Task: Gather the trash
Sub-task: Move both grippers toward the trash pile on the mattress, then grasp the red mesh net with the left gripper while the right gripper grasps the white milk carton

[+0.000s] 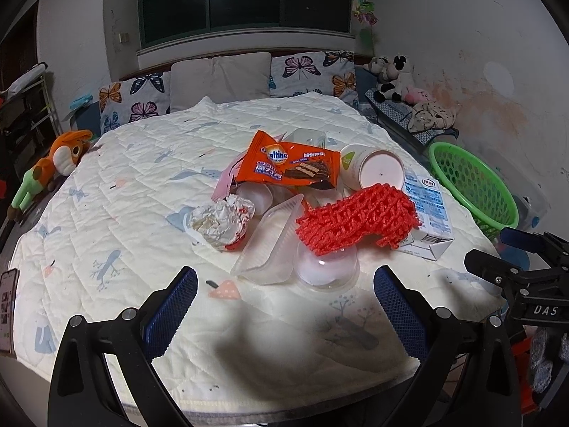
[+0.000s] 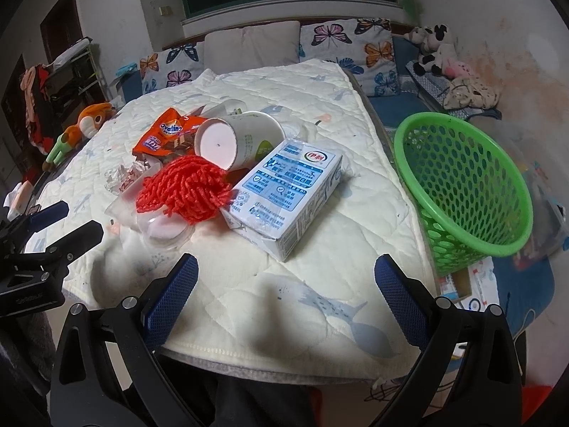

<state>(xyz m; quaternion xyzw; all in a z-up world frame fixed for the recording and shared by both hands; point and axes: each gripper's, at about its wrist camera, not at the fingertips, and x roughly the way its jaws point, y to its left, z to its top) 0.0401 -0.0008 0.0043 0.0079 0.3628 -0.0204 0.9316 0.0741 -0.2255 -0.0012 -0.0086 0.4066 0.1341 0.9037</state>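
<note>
While both grippers hang over the near edge of the quilt, the trash sits heaped mid-bed, well ahead of them. The left gripper has its jaws wide apart with nothing between them; bare quilt lies under it, up to the clear tray and cup. The right gripper is likewise spread and empty, with open quilt between it and the milk carton.

Red netting drapes over the cup and touches the carton. Behind lie a tipped paper cup, an orange wrapper and crumpled foil. To the right, past the quilt's edge, a green basket stands upright, just beside the bed and well apart from the carton. The quilt's left half is bare out to a plush toy at its edge.
</note>
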